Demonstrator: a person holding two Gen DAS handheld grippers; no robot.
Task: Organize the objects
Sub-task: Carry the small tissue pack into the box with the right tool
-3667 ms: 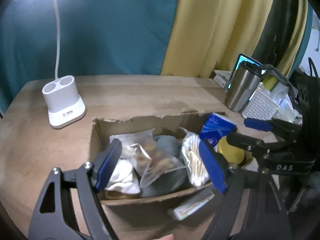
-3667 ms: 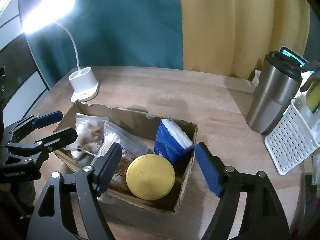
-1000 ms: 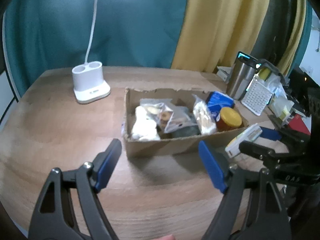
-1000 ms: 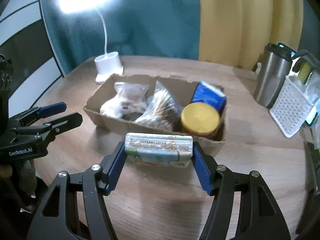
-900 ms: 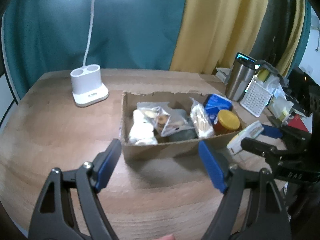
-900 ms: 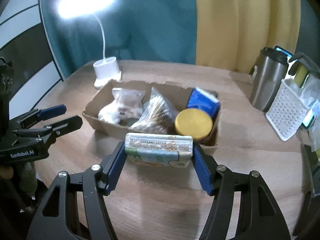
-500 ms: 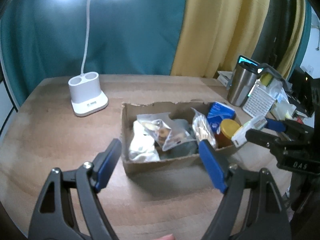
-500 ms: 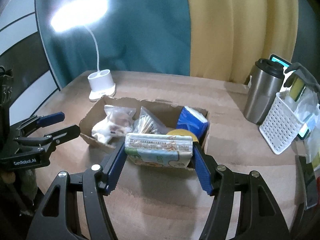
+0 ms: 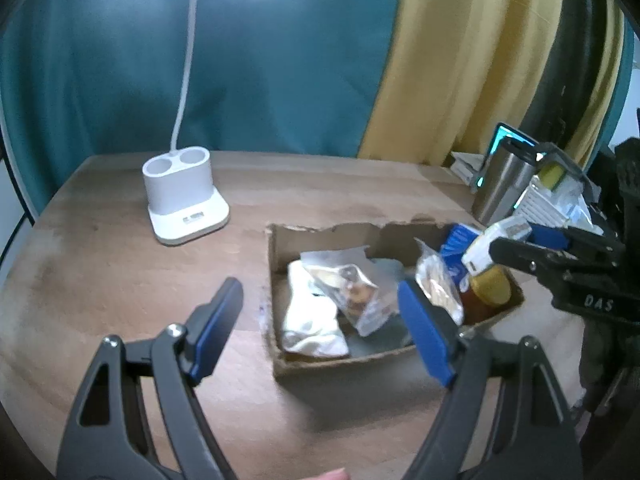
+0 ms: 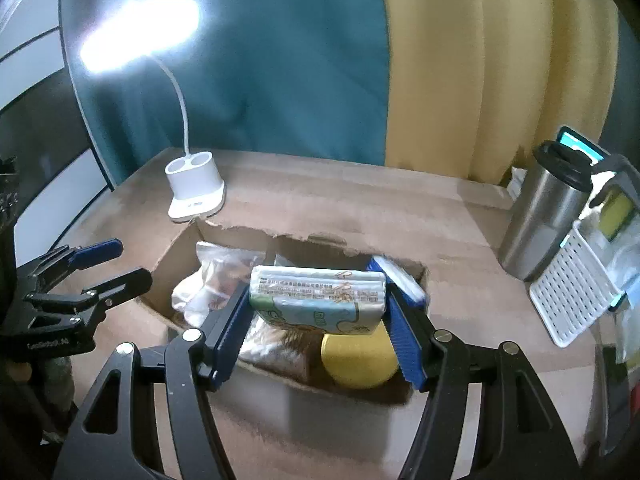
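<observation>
Right gripper [image 10: 318, 312]: jaws clamped on the ends of the pack [image 10: 318, 296], held level above the box [image 10: 224, 236], likely so it drops in flat.
Left gripper [image 9: 320, 320]: jaws wide apart, holding nothing, over the box's near-left corner.
Box: mid-tabletop; holds snack bags [image 9: 348, 292], blue carton [image 10: 396, 276], yellow-lidded jar [image 10: 356, 358].
Basket [image 10: 572, 304]: right edge, beside the tumbler [image 10: 540, 224].

A glaring white gooseneck desk lamp [image 10: 140, 42] at eleven o'clock blows out, the wooden table [image 9: 100, 272] dim, soft motion blur throughout, fisheye edges bending into black corners.
</observation>
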